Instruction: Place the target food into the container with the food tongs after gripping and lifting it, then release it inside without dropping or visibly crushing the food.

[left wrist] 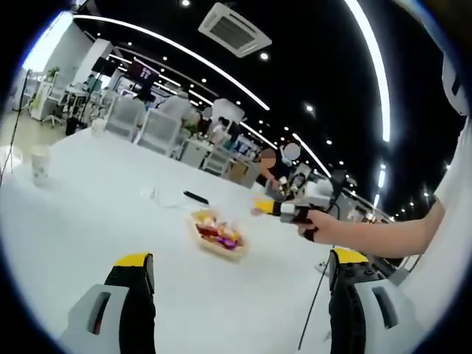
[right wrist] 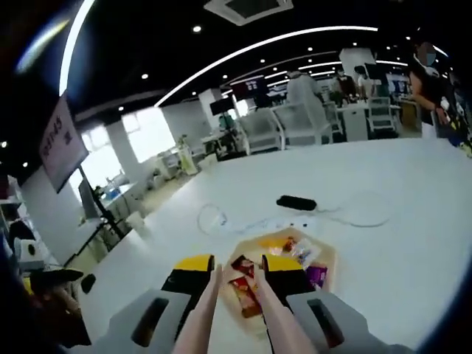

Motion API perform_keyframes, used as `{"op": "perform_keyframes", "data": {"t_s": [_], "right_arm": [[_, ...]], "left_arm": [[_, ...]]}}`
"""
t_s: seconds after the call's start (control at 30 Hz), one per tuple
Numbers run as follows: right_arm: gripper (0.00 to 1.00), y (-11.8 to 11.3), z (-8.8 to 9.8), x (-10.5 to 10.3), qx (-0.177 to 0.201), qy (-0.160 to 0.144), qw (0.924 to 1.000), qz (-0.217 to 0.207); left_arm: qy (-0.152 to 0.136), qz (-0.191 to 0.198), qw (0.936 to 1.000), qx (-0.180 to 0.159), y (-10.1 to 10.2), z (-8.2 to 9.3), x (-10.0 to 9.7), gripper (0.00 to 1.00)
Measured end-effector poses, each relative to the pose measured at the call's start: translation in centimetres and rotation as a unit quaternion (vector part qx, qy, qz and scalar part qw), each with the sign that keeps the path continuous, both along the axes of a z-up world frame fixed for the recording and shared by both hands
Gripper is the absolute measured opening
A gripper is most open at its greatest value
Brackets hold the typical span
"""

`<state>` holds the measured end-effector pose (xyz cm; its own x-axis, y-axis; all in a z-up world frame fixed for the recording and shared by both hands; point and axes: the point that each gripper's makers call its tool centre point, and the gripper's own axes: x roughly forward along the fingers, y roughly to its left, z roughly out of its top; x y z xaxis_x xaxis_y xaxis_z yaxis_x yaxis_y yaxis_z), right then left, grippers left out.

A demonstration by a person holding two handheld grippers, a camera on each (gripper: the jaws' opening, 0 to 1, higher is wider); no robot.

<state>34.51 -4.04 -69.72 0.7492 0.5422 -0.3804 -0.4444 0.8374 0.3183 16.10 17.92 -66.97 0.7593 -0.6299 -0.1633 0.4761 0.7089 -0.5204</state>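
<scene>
A shallow beige container [right wrist: 327, 259] of bright wrapped snacks [right wrist: 308, 253] lies on the white table [right wrist: 383, 221]. My right gripper [right wrist: 237, 265] is shut on the pale food tongs [right wrist: 274, 318], whose two arms run up between the yellow-tipped jaws. The tong tips hang over the container's near side, by a red packet [right wrist: 245, 292]; I cannot tell whether they grip it. In the left gripper view, my left gripper [left wrist: 240, 259] is open with nothing between its jaws, short of the container [left wrist: 224, 252]. A person's hand holds the right gripper [left wrist: 293, 213] just right of it.
A black device [right wrist: 296, 202] and white cables [right wrist: 221, 220] lie beyond the container. A white cup [left wrist: 40, 164] stands at the far left of the table [left wrist: 96, 214]. Chairs [left wrist: 158, 131], desks and people fill the room behind.
</scene>
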Motion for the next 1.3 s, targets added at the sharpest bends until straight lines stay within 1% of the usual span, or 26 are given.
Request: {"op": "perform_keyframes", "data": {"t_s": [0.07, 0.17, 0.23, 0.3, 0.33, 0.53, 0.63, 0.7, 0.8, 0.83, 0.97, 1.1, 1.3], "right_arm": [[0.25, -0.1, 0.0, -0.2, 0.002, -0.001, 1.0000, -0.003], [0.25, -0.3, 0.2, -0.8, 0.012, -0.005, 0.9999, -0.009], [0.25, -0.4, 0.2, -1.3, 0.014, -0.007, 0.9998, -0.010], [0.24, -0.2, 0.3, -1.7, 0.019, -0.007, 0.9998, -0.004], [0.24, -0.2, 0.4, -1.8, 0.022, -0.008, 0.9997, -0.002], [0.24, 0.0, 1.6, -2.6, 0.018, -0.025, 0.9995, 0.005], [0.24, 0.0, 1.9, -3.0, 0.014, -0.030, 0.9994, 0.011], [0.24, 0.1, 2.2, -3.3, 0.020, -0.033, 0.9992, 0.013], [0.22, 0.2, 2.9, -3.9, 0.025, -0.040, 0.9987, 0.017], [0.22, 0.2, 3.1, -4.0, 0.020, -0.046, 0.9986, 0.017], [0.19, 0.1, 3.0, -4.6, 0.012, -0.046, 0.9986, 0.021], [0.19, 0.2, 2.8, -5.2, 0.011, -0.045, 0.9986, 0.027], [0.22, 0.8, 2.8, -6.4, 0.016, -0.047, 0.9979, 0.041]], "left_arm": [[0.002, -0.001, 1.0000, 0.000, 0.0, -0.1, -0.1, 0.99], [0.012, -0.002, 0.9999, 0.012, 0.2, -0.6, -0.2, 0.99], [0.008, 0.000, 0.9999, 0.014, 0.3, -0.5, -0.2, 0.99], [0.009, 0.007, 0.9999, 0.005, 0.4, -0.5, -0.3, 0.99], [0.011, 0.007, 0.9999, 0.002, 0.3, -0.6, -0.4, 0.99], [0.009, -0.010, 0.9999, 0.010, -0.9, -0.4, -1.3, 0.99], [0.008, -0.011, 0.9998, 0.011, -1.0, -0.3, -1.4, 0.99], [0.008, -0.010, 0.9999, 0.009, -1.1, -0.3, -1.6, 0.99], [0.010, -0.012, 0.9998, 0.010, -1.4, -0.6, -1.9, 0.99], [0.011, -0.013, 0.9998, 0.011, -1.5, -0.7, -2.0, 0.99], [0.013, -0.015, 0.9997, 0.012, -1.9, -1.0, -2.5, 0.99], [-0.003, -0.012, 0.9998, 0.015, -1.9, -0.6, -2.4, 0.99], [-0.012, -0.015, 0.9996, 0.019, -1.9, 0.1, -2.1, 0.99]]}}
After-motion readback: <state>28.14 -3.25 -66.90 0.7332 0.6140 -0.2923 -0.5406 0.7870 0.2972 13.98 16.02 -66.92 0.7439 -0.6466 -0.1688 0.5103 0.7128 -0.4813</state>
